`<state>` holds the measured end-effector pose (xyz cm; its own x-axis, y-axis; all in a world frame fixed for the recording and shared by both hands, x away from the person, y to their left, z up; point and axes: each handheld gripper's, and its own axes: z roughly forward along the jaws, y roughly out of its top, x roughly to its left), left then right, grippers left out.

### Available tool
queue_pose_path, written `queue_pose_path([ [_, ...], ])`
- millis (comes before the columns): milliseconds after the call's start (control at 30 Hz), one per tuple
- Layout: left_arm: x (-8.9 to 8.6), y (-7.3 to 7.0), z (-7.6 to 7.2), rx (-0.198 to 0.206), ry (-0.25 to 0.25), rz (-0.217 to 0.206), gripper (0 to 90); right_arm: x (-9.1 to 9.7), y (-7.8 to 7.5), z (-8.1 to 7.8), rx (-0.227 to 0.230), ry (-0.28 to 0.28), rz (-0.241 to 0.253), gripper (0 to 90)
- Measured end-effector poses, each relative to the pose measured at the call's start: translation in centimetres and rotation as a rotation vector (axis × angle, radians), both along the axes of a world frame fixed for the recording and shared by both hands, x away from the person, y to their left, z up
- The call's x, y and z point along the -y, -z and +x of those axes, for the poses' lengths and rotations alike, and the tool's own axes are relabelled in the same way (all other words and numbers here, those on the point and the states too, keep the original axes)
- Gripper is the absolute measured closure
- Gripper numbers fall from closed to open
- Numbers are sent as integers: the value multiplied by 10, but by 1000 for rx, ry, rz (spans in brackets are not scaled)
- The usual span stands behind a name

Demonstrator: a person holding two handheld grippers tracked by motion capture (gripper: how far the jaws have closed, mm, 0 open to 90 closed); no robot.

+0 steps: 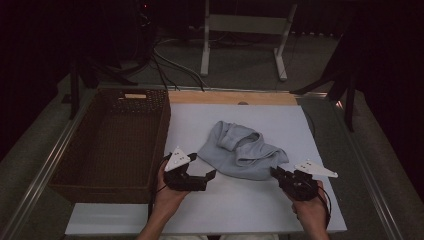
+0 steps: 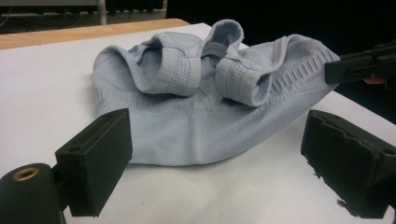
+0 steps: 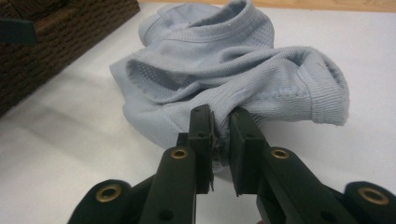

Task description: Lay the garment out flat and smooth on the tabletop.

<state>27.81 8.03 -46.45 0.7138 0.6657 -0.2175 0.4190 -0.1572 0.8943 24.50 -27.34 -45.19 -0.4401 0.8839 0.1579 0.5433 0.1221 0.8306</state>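
- The right hand-held gripper [image 3: 222,140] sits nearest, its jaws clenched on a fold of the pale blue garment [image 3: 233,74] at the near edge of the cloth.
- The left hand-held gripper [image 1: 197,172] is released, jaws spread wide and resting just beside the garment's left edge without touching it.
- The garment lies crumpled in the middle of the white surface [image 1: 240,205]: soft ribbed knit, with mesh-textured cuffs rolled upward and a stitched hem along the bottom.
- A dark woven basket [image 1: 70,165] stands on the left, against the surface's edge, well apart from the cloth.
- Nothing lies between either gripper and the garment.
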Motion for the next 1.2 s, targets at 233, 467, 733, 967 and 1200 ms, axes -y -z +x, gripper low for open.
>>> queue_pose_path([
  [233,1,1,0,2,-1,2,108,0,-3,6,7,17,-2,816],
  [467,2,2,0,2,4,8,108,0,-4,13,9,29,-6,816],
  [733,2,2,-1,5,2,8,108,10,16,33,-47,86,-32,814],
  [967,2,2,-1,7,3,7,108,16,29,48,-75,121,-52,811],
  [1200,2,2,-1,6,3,8,108,20,37,60,-96,162,-84,781],
])
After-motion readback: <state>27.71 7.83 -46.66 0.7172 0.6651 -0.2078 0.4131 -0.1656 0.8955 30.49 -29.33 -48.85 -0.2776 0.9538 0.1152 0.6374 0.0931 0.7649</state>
